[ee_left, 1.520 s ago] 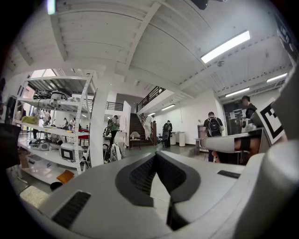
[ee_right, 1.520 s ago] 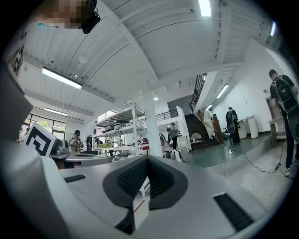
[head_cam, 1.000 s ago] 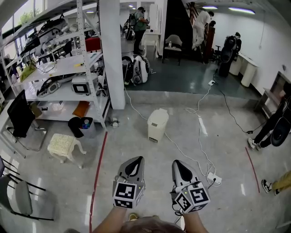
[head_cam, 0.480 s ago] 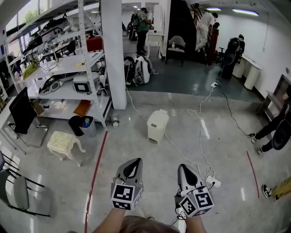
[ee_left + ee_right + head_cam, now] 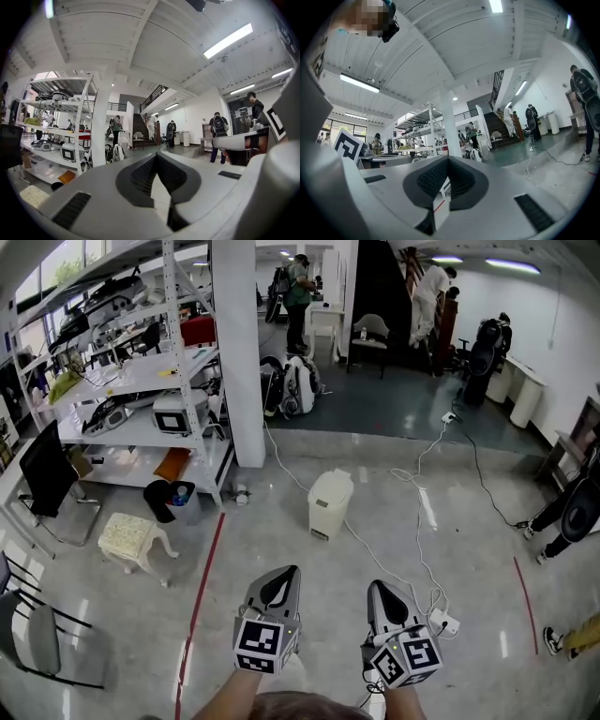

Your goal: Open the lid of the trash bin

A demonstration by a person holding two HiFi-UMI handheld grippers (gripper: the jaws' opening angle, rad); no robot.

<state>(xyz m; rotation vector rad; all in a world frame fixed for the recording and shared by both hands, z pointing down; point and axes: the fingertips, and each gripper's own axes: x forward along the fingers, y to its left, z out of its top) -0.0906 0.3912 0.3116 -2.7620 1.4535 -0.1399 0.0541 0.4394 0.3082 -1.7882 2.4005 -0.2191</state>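
Observation:
The trash bin (image 5: 329, 502) is a small cream bin with its lid down, standing on the grey floor a few steps ahead in the head view. Both grippers are held low and near me, well short of the bin and touching nothing. My left gripper (image 5: 283, 572) points forward with its jaws closed and nothing between them. My right gripper (image 5: 378, 586) sits beside it, also shut and empty. In the left gripper view the left gripper (image 5: 157, 157) has its tips meeting. The right gripper (image 5: 447, 159) looks the same in the right gripper view.
A white pillar (image 5: 236, 352) and a metal shelving rack (image 5: 141, 381) stand left of the bin. White cables (image 5: 412, 549) run past the bin's right to a power strip (image 5: 444, 622). A cream stool (image 5: 131, 540), a black bucket (image 5: 169, 498) and a red floor line (image 5: 202, 587) lie left.
The view has crept forward a little, so the bin sits slightly lower and nearer. Both grippers stay shut in about the same place.

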